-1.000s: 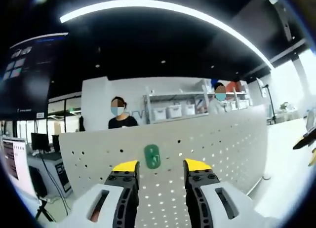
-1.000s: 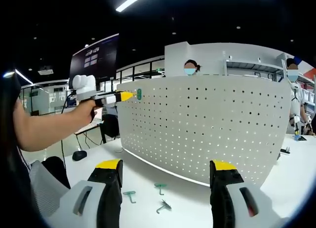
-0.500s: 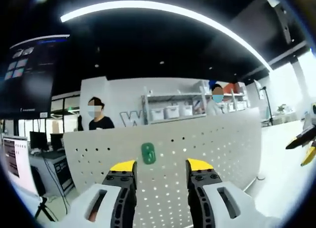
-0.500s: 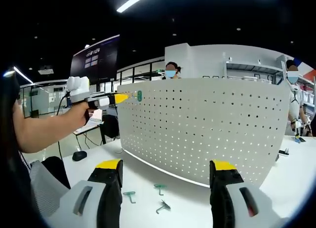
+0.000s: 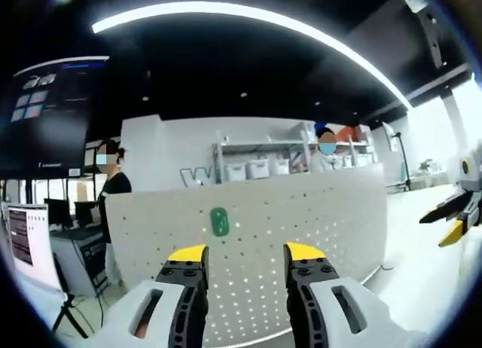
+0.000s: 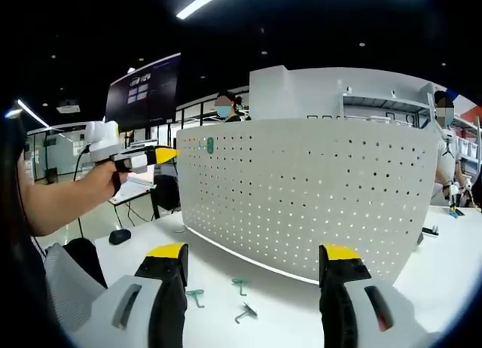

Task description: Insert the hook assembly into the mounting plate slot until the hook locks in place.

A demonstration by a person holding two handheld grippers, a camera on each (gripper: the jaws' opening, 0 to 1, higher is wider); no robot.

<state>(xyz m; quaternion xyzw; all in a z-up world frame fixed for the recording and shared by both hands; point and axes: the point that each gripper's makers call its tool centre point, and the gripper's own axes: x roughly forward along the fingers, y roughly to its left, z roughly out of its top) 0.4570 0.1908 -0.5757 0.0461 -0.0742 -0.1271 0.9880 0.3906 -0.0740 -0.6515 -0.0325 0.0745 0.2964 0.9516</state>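
left gripper view, green oval hook (image 5: pixel 219 221) seated upright on white pegboard (image 5: pixel 301 235), both grippers' fingers apart, empty

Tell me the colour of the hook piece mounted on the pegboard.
Green. The hook piece shows best in the left gripper view, high on the white pegboard.

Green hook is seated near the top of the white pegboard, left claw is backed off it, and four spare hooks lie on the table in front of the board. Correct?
Not quite: the right gripper view shows three spare hooks on the table, not four. The rest holds: the green hook sits high on the pegboard, with the left claw clear of it.
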